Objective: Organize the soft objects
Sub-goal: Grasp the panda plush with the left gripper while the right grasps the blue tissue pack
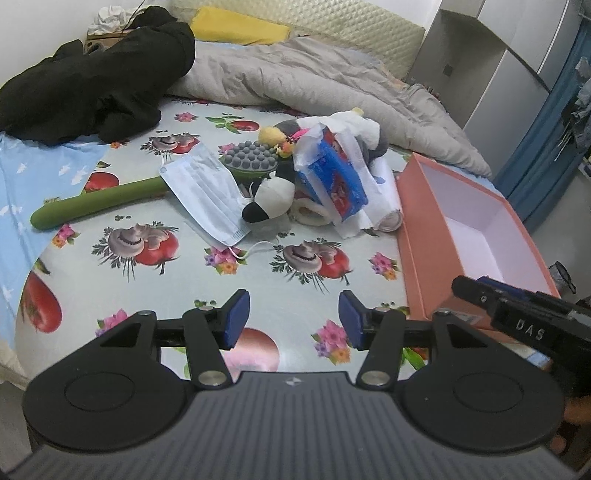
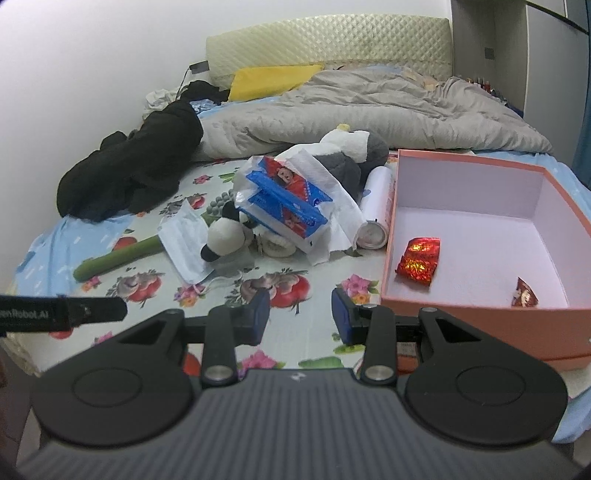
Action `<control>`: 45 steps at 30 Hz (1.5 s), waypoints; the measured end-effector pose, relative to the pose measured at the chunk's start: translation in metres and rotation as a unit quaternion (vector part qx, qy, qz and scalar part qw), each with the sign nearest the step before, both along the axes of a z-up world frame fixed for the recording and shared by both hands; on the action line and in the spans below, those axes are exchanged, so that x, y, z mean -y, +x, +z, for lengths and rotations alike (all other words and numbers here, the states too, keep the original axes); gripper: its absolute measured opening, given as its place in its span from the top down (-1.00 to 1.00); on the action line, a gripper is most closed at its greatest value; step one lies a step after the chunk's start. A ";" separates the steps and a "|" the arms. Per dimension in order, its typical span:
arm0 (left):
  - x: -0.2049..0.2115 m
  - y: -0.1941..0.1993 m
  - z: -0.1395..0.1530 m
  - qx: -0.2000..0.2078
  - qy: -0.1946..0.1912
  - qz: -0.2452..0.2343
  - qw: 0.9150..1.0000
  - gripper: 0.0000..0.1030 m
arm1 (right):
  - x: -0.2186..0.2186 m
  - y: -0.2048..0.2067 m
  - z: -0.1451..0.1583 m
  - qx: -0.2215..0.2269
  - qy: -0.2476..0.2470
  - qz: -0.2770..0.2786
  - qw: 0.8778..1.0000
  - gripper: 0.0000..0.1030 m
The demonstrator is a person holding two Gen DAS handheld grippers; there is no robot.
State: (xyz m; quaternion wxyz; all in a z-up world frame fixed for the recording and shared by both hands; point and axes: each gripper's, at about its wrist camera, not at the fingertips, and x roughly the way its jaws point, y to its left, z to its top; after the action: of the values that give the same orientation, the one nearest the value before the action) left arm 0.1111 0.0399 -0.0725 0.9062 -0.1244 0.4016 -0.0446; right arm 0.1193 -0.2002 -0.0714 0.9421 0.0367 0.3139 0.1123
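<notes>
A pile of soft things lies mid-bed: a blue face mask [image 1: 207, 192] [image 2: 184, 240], a grey-and-white plush toy [image 1: 273, 199] [image 2: 225, 236], blue tissue packs in a clear bag [image 1: 332, 173] [image 2: 284, 203], and a grey bumpy massage brush with a green handle [image 1: 99, 203] [image 2: 118, 256]. A pink open box [image 1: 421, 236] [image 2: 480, 314] stands to the right, holding two red foil packets [image 2: 419, 264]. My left gripper [image 1: 293, 319] is open and empty, short of the pile. My right gripper [image 2: 300, 315] is open and empty beside the box's front left corner.
A white cylinder can [image 2: 375, 210] lies between the pile and the box. A black garment [image 1: 92, 85] lies at the left, a grey duvet [image 1: 314, 81] and a yellow pillow [image 1: 236, 26] at the back. A patterned sheet [image 1: 184, 280] covers the bed.
</notes>
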 end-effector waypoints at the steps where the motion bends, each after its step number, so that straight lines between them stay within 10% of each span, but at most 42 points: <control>1: -0.001 0.006 -0.002 -0.003 0.000 0.001 1.000 -0.15 | 0.000 0.005 -0.001 -0.001 0.001 0.000 1.000 0.22; 45: -0.007 0.230 -0.100 -0.019 0.019 -0.024 0.999 -0.26 | -0.062 0.226 -0.058 -0.032 -0.098 0.106 0.989 -0.04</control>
State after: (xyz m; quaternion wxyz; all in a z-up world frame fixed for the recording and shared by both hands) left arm 0.3416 0.0467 -0.1724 0.8991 -0.0987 0.4227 -0.0564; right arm 0.3458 -0.1380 -0.1294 0.9135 -0.0860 0.3552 0.1785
